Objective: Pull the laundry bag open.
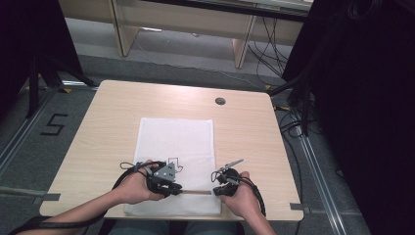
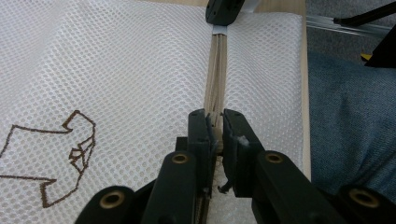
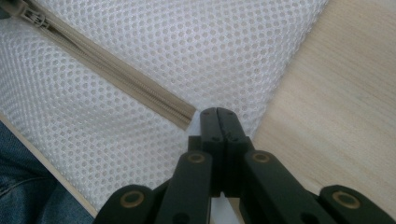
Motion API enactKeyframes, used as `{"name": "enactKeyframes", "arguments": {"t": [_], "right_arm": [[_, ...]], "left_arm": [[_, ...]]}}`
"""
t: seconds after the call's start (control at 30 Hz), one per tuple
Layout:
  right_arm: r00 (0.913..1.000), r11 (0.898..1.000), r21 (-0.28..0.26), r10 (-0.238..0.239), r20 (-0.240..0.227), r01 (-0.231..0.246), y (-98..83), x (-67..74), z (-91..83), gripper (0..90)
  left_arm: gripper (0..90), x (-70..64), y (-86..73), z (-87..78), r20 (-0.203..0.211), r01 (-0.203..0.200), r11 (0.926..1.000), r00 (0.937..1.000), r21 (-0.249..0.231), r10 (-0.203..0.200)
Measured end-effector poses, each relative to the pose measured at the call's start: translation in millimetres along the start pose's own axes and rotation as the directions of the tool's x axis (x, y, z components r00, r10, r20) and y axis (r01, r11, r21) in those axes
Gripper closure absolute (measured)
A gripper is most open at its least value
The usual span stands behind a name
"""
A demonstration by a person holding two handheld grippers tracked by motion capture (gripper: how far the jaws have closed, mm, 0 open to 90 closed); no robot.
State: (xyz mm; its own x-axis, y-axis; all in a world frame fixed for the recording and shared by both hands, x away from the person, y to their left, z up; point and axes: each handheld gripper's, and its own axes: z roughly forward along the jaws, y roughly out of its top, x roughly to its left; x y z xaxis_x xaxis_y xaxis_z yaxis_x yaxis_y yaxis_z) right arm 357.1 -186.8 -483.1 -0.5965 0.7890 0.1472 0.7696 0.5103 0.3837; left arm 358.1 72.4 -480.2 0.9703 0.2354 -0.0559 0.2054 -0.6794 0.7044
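1. On one wooden table (image 1: 107,122), a single white mesh bag (image 1: 176,142) is lying flat, its near edge reaching the table's front edge, between two hand-held grippers.
2. One beige zipper (image 3: 116,74) is running along the bag's near end, from the left gripper (image 1: 177,188) across to the right gripper (image 1: 219,188).
3. The left gripper (image 2: 215,123) is pinching the zipper: in the left gripper view its two black jaws are pressing on the beige tape (image 2: 215,79) from both sides.
4. The right gripper (image 3: 219,112) is resting with its two jaws pressed together, tips at the zipper's end on the bag's corner; whether they are nipping mesh cannot be told.
5. Two hands are holding the tools: the left hand (image 1: 134,188) and the right hand (image 1: 244,196), both at the table's near edge.
6. One brown outline drawing (image 2: 56,154), angular in shape, is showing on the mesh beside the left gripper; it is carrying no readable letters.
7. One figure, a black "5" (image 1: 54,125), is marking the grey floor left of the table.
8. One dark round cap (image 1: 220,101) is sitting in the tabletop near its far edge, well apart from the bag.
9. One zipper pull (image 3: 30,14) is lying at the upper left corner of the right gripper view.
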Motion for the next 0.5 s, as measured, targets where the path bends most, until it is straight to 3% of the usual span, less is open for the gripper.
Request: {"name": "enactKeyframes", "arguments": {"t": [0.1,0.27,0.3,0.5], "right_arm": [[0.9999,1.0,-0.008,-0.015,-0.001,0.015,0.1,-1.0,0.6,90.0],[1.0,1.0,0.003,0.007,0.006,-0.007,0.1,1.1,-0.1,90.0],[0.9998,1.0,-0.012,-0.021,0.001,0.021,0.3,-0.3,0.7,90.0],[1.0,1.0,0.0,-0.001,0.003,0.001,0.3,1.2,0.2,90.0]], "left_arm": [[81.4,0.0,0.2,-0.4,0.0,0.0,1.0,1.0,-0.002,0.0],[81.4,0.5,-1.2,-3.6,-0.001,0.004,1.0,1.0,-0.003,-0.004],[81.4,0.5,-1.2,-3.6,-0.001,0.004,1.0,1.0,-0.003,-0.004],[81.4,1.2,-4.8,-7.2,-0.003,0.021,0.9997,0.9998,-0.013,-0.021]]}}
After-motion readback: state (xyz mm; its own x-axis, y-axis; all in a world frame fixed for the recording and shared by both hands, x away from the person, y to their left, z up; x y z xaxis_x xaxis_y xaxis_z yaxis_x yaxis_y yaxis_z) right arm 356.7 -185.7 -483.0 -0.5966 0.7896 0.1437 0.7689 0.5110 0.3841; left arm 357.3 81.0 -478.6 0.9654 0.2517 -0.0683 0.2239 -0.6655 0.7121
